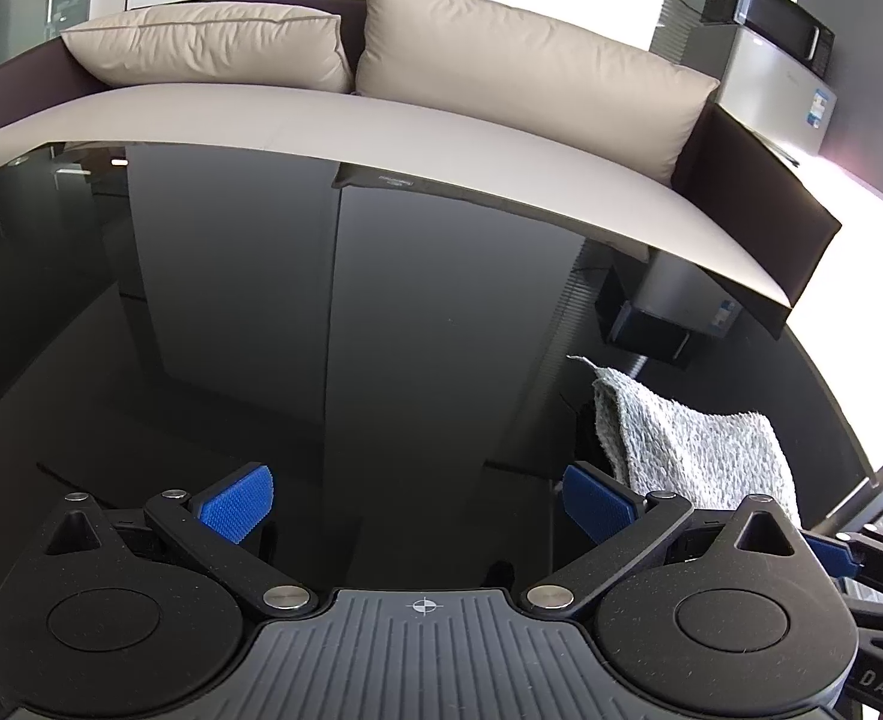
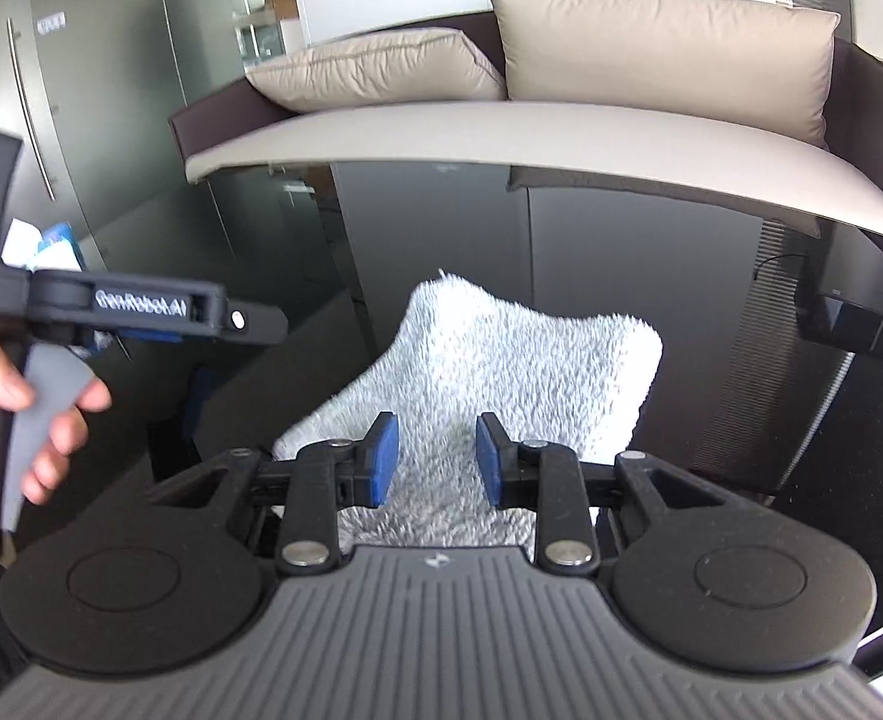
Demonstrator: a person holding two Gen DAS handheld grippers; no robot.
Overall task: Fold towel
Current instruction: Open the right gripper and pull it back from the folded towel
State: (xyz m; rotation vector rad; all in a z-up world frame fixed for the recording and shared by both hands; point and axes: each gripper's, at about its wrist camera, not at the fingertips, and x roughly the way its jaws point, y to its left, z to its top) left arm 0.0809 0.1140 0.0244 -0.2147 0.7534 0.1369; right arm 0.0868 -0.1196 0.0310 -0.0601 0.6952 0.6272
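A small fluffy white-grey towel [image 2: 501, 360] lies folded on a glossy black table [image 2: 711, 300]. My right gripper [image 2: 437, 461] is partly open, just above the towel's near part, with towel showing between its blue pads [image 2: 386, 459]; it grips nothing. In the left wrist view the towel [image 1: 693, 450] lies to the right, beyond the right pad. My left gripper [image 1: 417, 507] is wide open and empty over bare table [image 1: 321, 330], left of the towel. The left gripper [image 2: 141, 312] also shows in the right wrist view, held by a hand.
A beige sofa [image 1: 381, 114] with two cushions stands past the table's far edge. A silver and black appliance [image 1: 771, 54] stands at the far right. A glass door [image 2: 33, 120] is at the left.
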